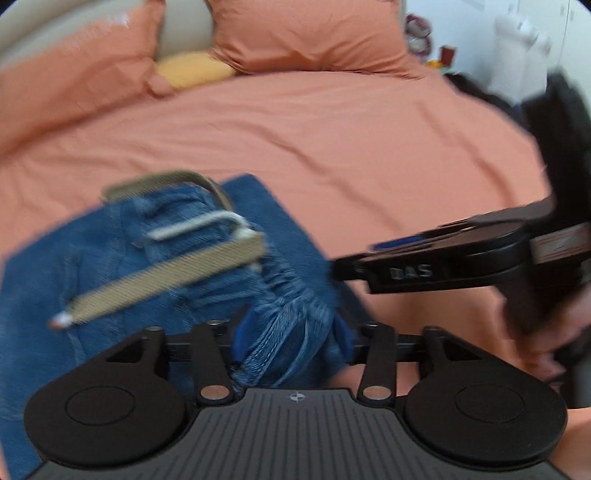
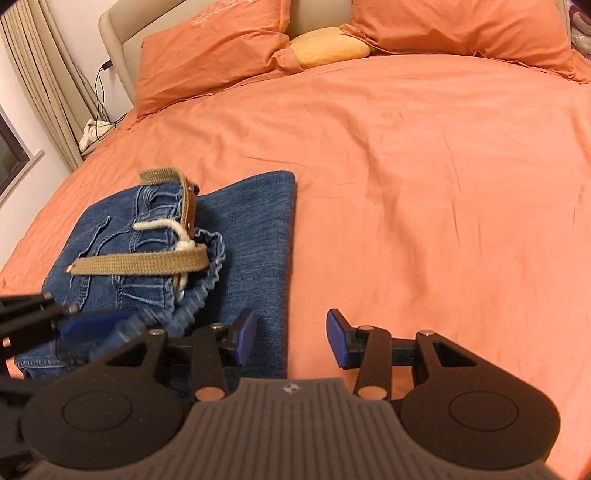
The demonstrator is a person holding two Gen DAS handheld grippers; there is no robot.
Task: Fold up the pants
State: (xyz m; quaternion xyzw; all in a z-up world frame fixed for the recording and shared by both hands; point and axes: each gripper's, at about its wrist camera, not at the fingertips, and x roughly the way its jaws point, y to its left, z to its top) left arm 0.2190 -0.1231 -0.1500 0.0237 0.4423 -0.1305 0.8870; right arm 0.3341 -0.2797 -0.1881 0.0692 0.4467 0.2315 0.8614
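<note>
Folded blue jeans (image 1: 44, 295) (image 2: 255, 229) lie on the orange bedsheet (image 1: 351, 140) (image 2: 424, 184), waistband on top, with a tan belt (image 1: 166, 280) (image 2: 140, 264) and a white cord (image 2: 162, 225) across them. My left gripper (image 1: 293, 332) (image 2: 85, 328) points down at the near end of the waistband. Its blue pads stand wide apart with a bunch of gathered denim between them, and the cloth looks loose. My right gripper (image 2: 291, 338) (image 1: 369, 254) hovers at the right edge of the folded jeans, open and holding nothing. Its left pad is over denim and its right pad over sheet.
Two orange pillows (image 2: 210, 48) (image 2: 461, 29) and a yellow cushion (image 2: 328, 46) lie against the beige headboard (image 2: 122, 37). Curtains and a cable (image 2: 99, 92) are left of the bed, small items (image 1: 448, 55) to the right. A hand (image 1: 554, 332) holds the right gripper.
</note>
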